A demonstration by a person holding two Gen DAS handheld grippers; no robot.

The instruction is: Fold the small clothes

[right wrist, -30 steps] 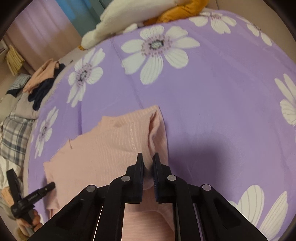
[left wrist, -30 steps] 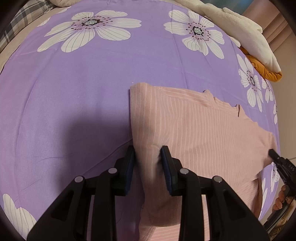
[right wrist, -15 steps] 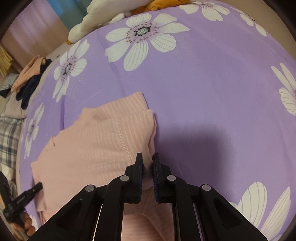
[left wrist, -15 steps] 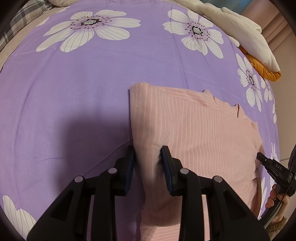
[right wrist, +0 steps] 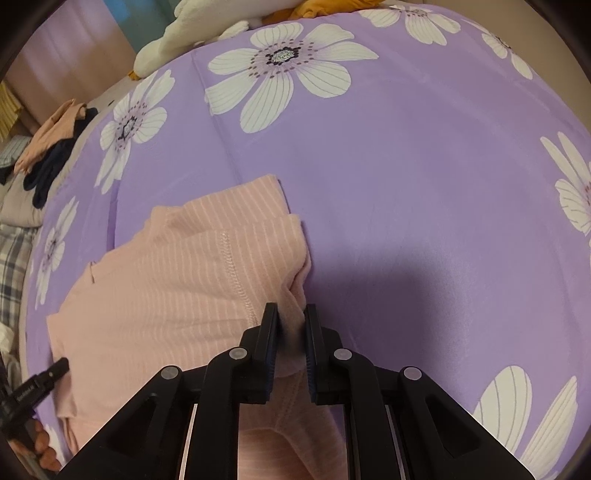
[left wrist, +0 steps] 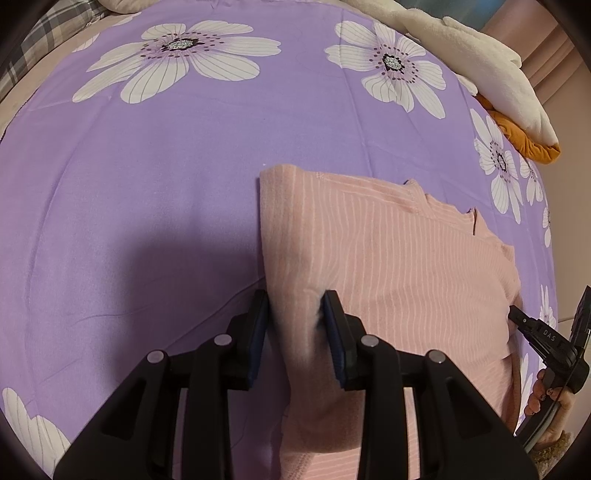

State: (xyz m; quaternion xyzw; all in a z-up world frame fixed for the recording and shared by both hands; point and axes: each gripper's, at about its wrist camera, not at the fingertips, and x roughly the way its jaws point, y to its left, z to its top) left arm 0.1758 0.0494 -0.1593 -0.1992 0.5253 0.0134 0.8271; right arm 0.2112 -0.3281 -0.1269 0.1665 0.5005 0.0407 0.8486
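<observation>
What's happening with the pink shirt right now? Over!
Left hand-held gripper and right hand-held gripper both pinching folded pink striped knit shirt. Shirt lying on purple flowered bedsheet. Nothing in the way.

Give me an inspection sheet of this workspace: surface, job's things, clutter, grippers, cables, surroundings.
Surface: purple flowered bedspread, lightly creased.
Job's things: pink striped garment, partly folded, lying on the bedspread.
Clutter: cream plush over an orange item at the bed's far edge; heap of clothes beside the bed.
Grippers: left gripper pinches the garment's left folded edge; right gripper pinches its right edge.
Cables: nothing seen.
Surroundings: plaid fabric, curtain.
</observation>
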